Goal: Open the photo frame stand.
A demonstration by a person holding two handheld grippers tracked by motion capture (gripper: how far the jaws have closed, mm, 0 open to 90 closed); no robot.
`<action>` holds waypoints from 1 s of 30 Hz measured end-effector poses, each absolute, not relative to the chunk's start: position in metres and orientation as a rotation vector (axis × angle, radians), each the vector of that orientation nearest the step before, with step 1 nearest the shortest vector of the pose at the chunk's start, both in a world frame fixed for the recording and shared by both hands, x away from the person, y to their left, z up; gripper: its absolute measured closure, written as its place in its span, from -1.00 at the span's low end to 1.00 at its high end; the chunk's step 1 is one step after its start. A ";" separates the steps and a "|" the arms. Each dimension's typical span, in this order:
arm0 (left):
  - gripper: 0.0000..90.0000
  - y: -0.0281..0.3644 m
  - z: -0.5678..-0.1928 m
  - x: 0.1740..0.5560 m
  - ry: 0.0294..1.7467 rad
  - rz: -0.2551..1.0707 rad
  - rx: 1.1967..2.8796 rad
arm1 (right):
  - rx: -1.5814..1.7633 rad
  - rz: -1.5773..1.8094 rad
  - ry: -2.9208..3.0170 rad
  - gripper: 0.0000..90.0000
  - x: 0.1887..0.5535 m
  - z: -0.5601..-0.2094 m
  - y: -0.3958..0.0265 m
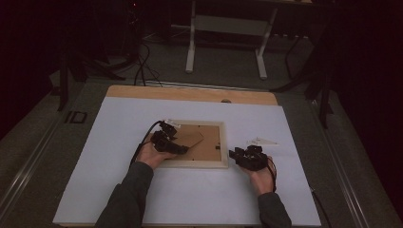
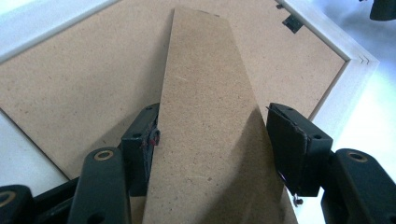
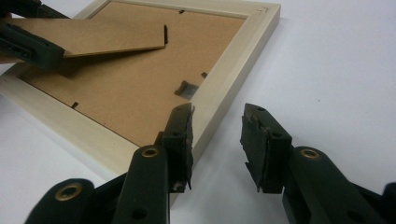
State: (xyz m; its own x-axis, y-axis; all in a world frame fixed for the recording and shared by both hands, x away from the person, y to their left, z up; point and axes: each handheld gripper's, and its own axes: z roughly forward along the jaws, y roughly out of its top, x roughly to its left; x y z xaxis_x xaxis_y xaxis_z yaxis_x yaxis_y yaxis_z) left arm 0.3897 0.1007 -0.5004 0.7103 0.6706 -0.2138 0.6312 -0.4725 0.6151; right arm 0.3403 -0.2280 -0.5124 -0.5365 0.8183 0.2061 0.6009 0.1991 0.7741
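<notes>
From the left: the left gripper point(image 1: 178, 148) reaches in over the back of the picture frame point(image 1: 195, 163), which lies face down near the middle of the white table point(image 1: 119, 190), and its jaws straddle the fold-out stand point(image 2: 205, 121), the tapered fibreboard leg on the frame's backing board point(image 2: 79, 88). In the left gripper view one pad sits against the stand's left edge at about eight o'clock, while the other stands a little clear of the right edge at four o'clock, so I read the jaws as apart around the stand, not pinching it. The stand is lifted off the backing at its free end, as its shadow in the right gripper view suggests, so it looks partly swung out. Farther right, small black turn clips point(image 3: 187, 88) along the frame's inner edge appear in place and the backing seated. At the frame's right side, around three o'clock, the right gripper point(image 1: 236, 154) rests on the table with its jaws apart on either side of the wooden rail point(image 3: 224, 88), holding nothing. My judgement: the work on the stand is under way, with its final setting left to do.
</notes>
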 end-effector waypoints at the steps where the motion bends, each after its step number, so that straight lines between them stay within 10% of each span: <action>1: -0.09 0.100 -0.500 0.389 0.983 0.080 2.226 | 1.347 1.252 2.224 0.39 0.340 -0.512 -0.227; 30: -0.09 0.096 -0.492 0.368 0.908 0.264 2.221 | 1.309 1.214 2.283 0.28 0.366 -0.506 -0.211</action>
State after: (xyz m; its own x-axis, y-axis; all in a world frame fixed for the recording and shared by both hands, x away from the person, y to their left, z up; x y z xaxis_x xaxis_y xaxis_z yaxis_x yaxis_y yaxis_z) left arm 0.3675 0.0956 -0.4919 0.7319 0.6774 -0.0744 0.5320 -0.4998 0.6835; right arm 0.3655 -0.2108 -0.5060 -0.5687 0.8019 0.1833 0.6002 0.2522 0.7590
